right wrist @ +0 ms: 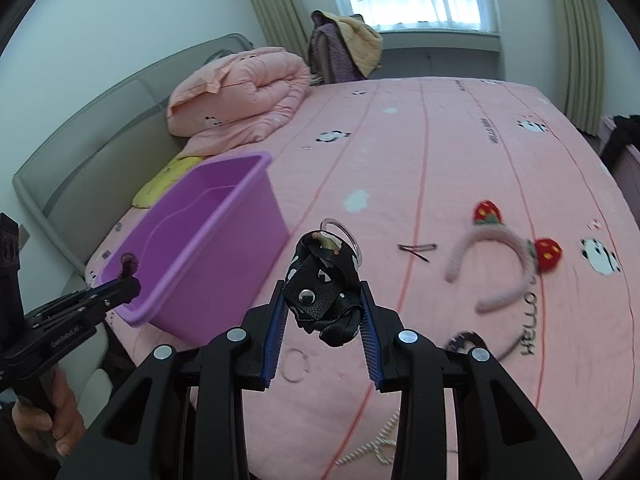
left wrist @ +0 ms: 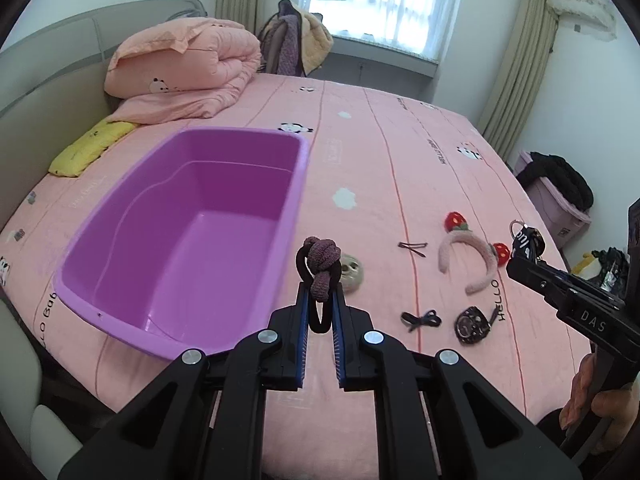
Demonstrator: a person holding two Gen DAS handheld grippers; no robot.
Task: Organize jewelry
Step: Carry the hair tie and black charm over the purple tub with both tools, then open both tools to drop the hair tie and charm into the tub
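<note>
The left gripper [left wrist: 320, 300] is clenching a knotted mauve hair tie [left wrist: 320, 268] with a black elastic loop, just at 3 o'clock of the smooth, rectangular purple plastic tub [left wrist: 120, 320]. The right gripper [right wrist: 322, 300] is grasping a black spotted fabric pouch [right wrist: 324, 280], its leathery snap tab and steel ring showing. Lying on the pink panda-print bedsheet [left wrist: 380, 152] at 2 o'clock are bobby pins [left wrist: 413, 246], a fuzzy strawberry headband [left wrist: 472, 260] and a watch [left wrist: 472, 325], with a folded quilt [left wrist: 188, 68] at 11 o'clock and a curtained window [left wrist: 384, 0] at 12 o'clock.
</note>
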